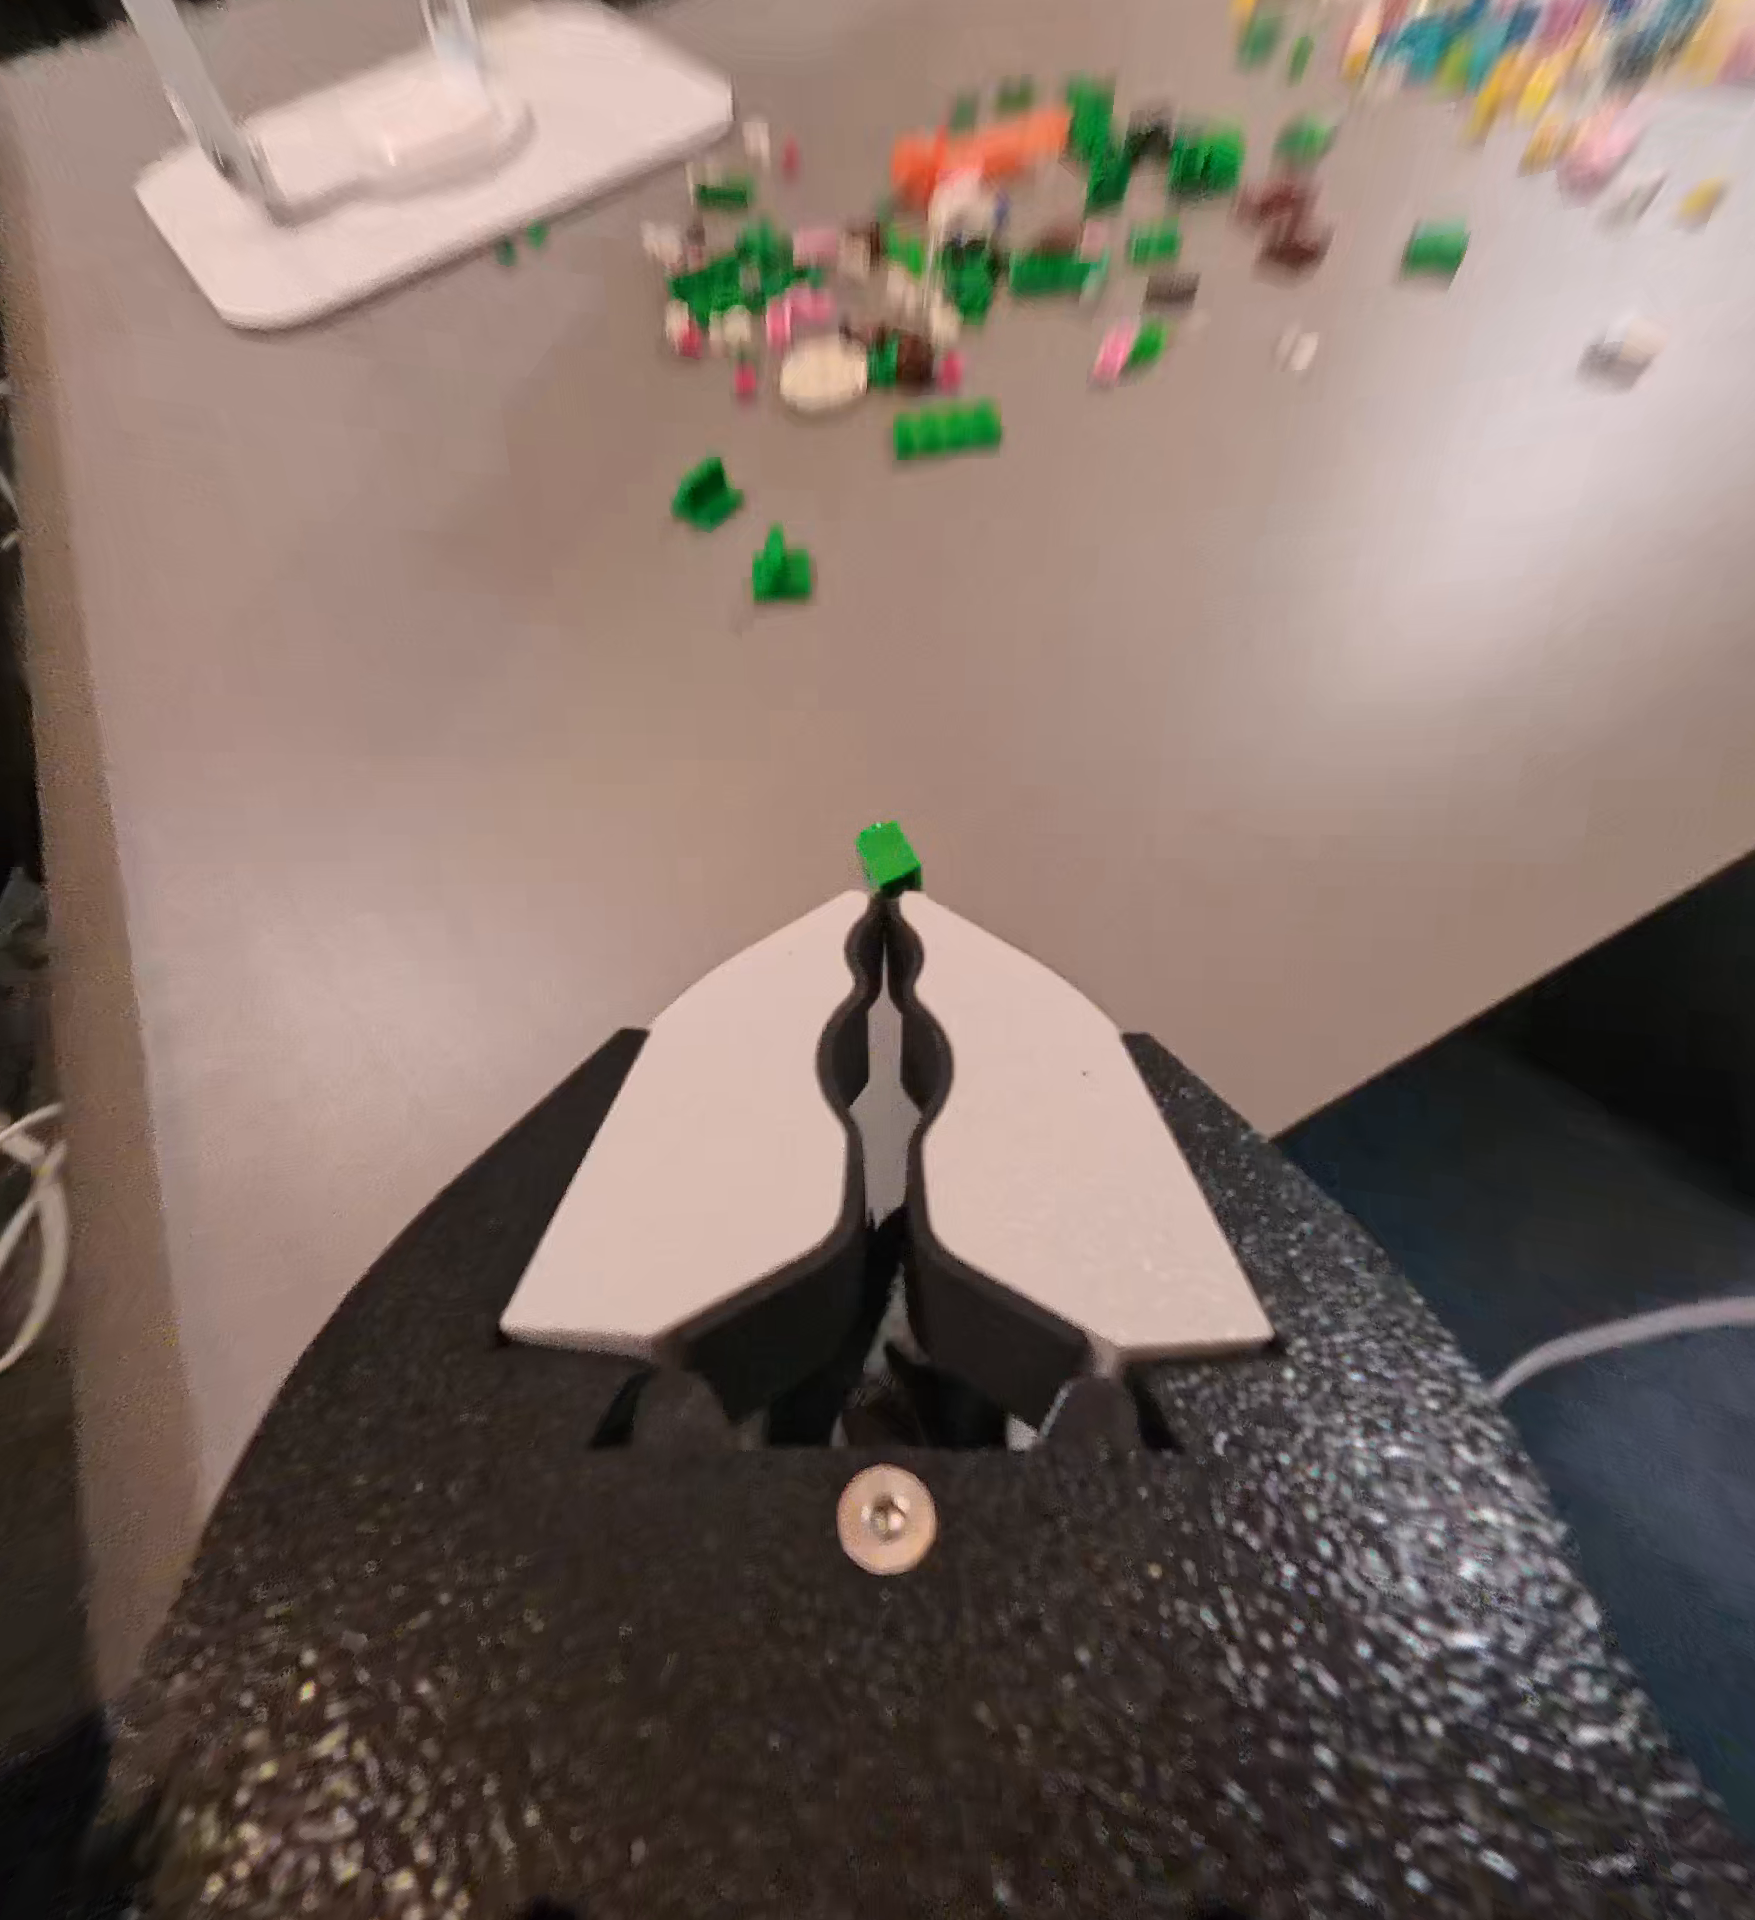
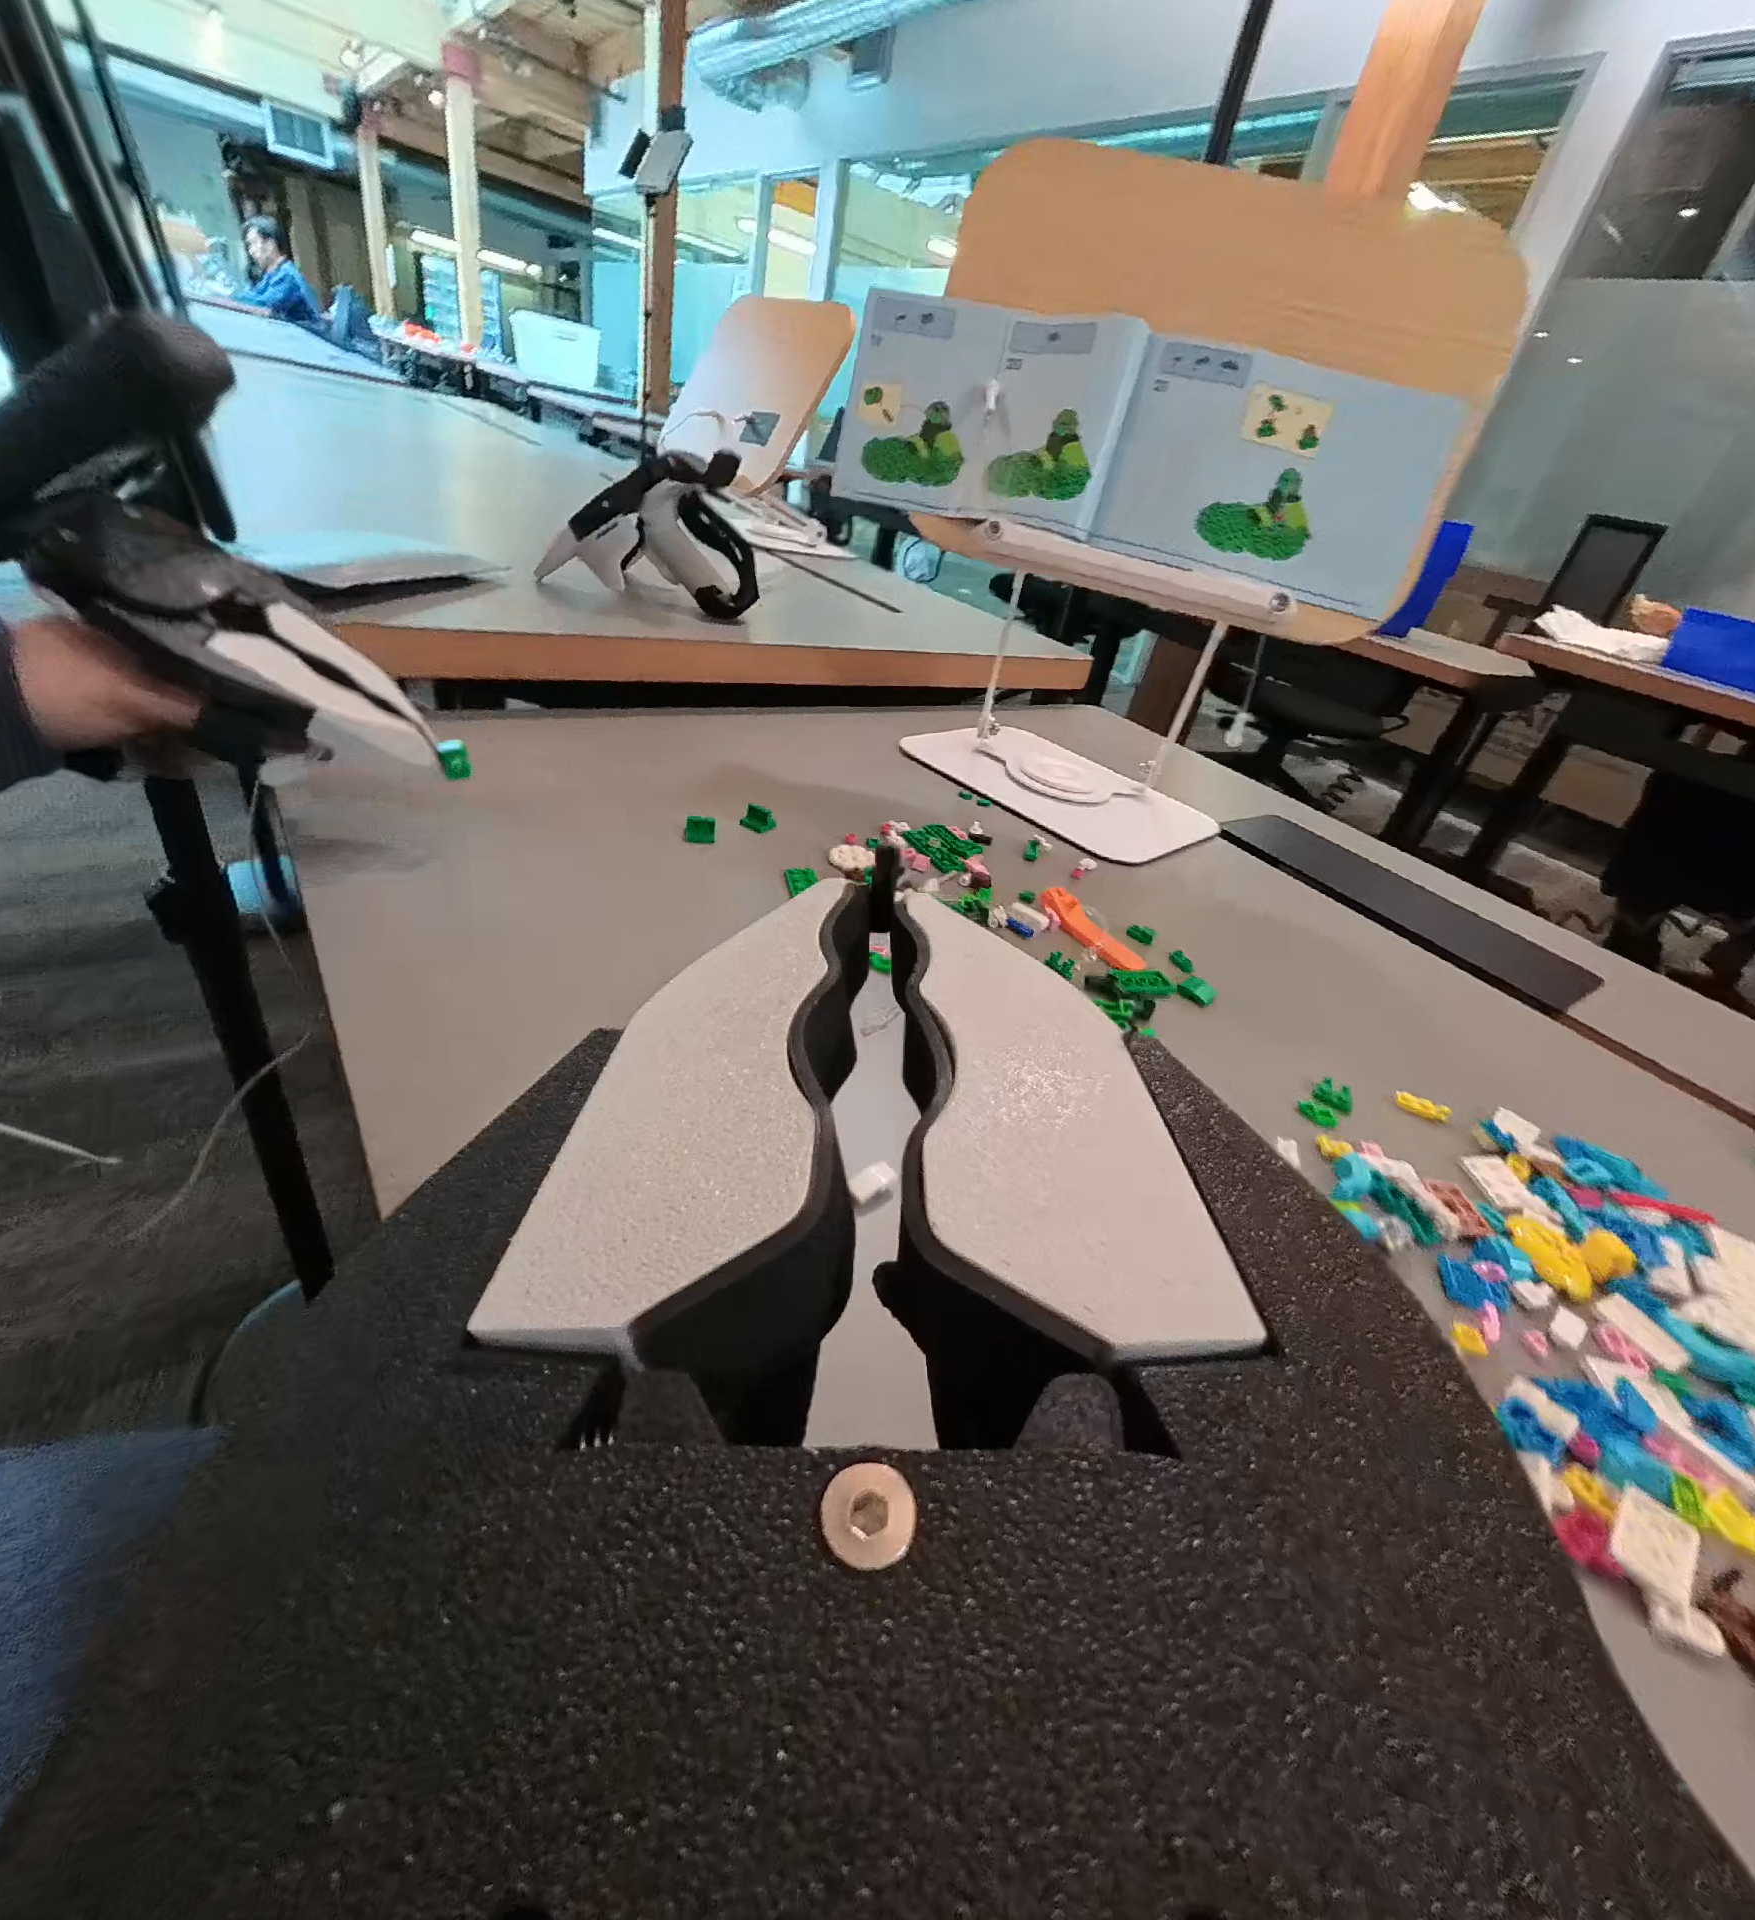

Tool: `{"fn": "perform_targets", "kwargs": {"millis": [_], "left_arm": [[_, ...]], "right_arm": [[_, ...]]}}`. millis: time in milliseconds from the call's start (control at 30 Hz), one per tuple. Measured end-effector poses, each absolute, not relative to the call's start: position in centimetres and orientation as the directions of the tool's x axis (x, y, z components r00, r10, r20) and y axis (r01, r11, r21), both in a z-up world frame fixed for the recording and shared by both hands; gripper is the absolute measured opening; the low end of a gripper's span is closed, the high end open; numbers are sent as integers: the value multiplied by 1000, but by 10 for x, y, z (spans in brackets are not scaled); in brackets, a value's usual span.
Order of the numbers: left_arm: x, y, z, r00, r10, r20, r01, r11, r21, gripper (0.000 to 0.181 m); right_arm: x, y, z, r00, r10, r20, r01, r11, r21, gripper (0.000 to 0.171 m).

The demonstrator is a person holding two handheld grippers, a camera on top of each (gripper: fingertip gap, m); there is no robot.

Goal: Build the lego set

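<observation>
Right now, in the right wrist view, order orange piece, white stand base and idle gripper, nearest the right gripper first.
1. Orange piece, just right of the jaws.
2. White stand base, farther back, right.
3. Idle gripper, on the far table, left.

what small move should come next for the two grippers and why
Probably bring the left gripper toward the right gripper: its jaws pinch a small green brick held in the air, and the right pinches a thin black piece, likely to be joined.

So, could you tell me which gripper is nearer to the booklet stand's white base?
Right, probably. The right gripper points over the green pile just before the base; the left gripper hangs off the table's edge.
</observation>
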State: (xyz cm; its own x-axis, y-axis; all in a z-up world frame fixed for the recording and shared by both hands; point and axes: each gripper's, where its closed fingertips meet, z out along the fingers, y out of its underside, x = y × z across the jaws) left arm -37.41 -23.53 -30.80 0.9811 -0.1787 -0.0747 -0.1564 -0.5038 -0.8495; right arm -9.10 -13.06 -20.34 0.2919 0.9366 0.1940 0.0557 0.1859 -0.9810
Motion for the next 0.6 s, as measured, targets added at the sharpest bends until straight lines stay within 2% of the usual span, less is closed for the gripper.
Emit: {"fn": "perform_targets", "kwargs": {"millis": [100, 267, 433, 500, 600], "left_arm": [[-357, -213, -286, 984, -177, 12, -57, -381, -923, 0], [-325, -152, -279, 967, -238, 87, 8, -311, -950, 0], [-275, -79, -296, 921, -389, 7, -159, -392, -906, 0], [-259, -61, -307, 896, -443, -33, -256, -454, -854, 0], [-243, -52, -323, 874, -484, 38, -294, -590, -752, 0]], "right_arm": [[-114, -117, -201, 221, 949, 226, 99, 208, -973, 3], [-156, -81, -206, 72, 937, 342, 182, 324, -928, 3], [-176, -25, -236, -13, 940, 340, 280, 329, -902, 3], [-173, -12, -243, -15, 960, 281, 293, 273, -916, 3], [-164, -3, -250, 10, 971, 239, 299, 225, -927, 3]]}}
